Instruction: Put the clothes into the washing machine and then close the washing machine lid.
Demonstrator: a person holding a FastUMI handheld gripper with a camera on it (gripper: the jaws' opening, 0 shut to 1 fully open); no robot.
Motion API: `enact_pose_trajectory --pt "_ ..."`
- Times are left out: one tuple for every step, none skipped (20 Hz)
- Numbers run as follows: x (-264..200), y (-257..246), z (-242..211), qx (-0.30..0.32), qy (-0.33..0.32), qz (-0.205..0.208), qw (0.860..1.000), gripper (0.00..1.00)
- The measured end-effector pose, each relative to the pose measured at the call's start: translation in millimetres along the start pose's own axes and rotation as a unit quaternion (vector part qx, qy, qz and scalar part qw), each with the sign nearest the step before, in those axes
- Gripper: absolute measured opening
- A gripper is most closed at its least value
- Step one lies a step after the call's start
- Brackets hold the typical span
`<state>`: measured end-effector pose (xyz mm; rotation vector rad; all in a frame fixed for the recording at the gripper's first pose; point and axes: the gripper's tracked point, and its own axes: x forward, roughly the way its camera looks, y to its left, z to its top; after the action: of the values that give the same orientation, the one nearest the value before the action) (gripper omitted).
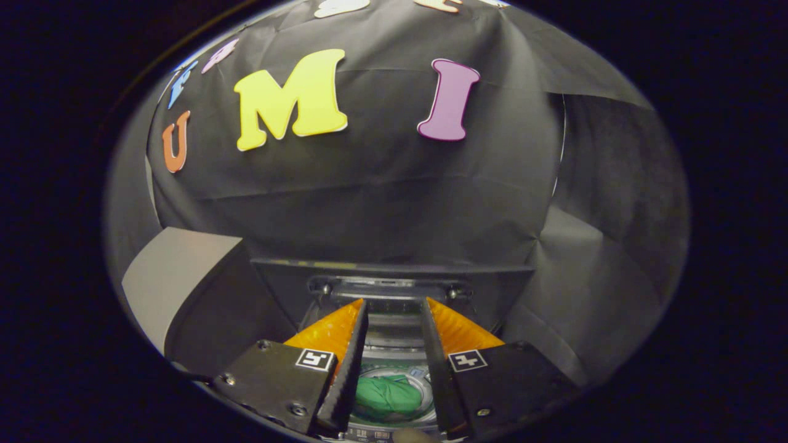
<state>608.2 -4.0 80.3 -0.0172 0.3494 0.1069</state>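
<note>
Gripper (394, 307) poised above the washing machine (394, 289), fingers parted and holding nothing; a green garment (388, 395) lies in the drum (423, 383) below, between them.

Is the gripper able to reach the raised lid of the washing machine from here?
Probably yes. The gripper is open and holds nothing; the raised lid stands just beyond its fingertips, with nothing between. The green cloth already lies in the drum.

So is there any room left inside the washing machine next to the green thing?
A little. The green cloth sits bunched in the tub, and a bare strip of tub shows around it, widest on the far side toward the raised lid. The gripper hangs open above the opening, fingers apart and holding nothing, so the gap between them is the way in.
</note>
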Motion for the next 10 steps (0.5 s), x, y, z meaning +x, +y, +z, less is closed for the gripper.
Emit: enact_pose_trajectory --pt "4 -1 7 0.002 -0.004 -0.001 1.000 0.54" --pt "7 -1 14 0.004 -0.006 -0.003 1.000 0.54" --pt "13 -1 21 0.006 -0.009 -0.003 1.000 0.54" --pt "18 -1 27 0.007 -0.011 -0.004 1.000 0.54" --pt "22 0 32 0.008 -0.012 -0.005 1.000 0.54" --pt "24 0 34 0.009 -0.012 -0.005 1.000 0.54" --pt "29 0 36 0.010 -0.011 -0.005 1.000 0.54" --pt "36 2 40 0.014 -0.010 -0.005 1.000 0.54" --pt "45 2 43 0.018 -0.009 -0.006 1.000 0.54" --pt "51 4 44 0.022 -0.004 -0.006 1.000 0.54"
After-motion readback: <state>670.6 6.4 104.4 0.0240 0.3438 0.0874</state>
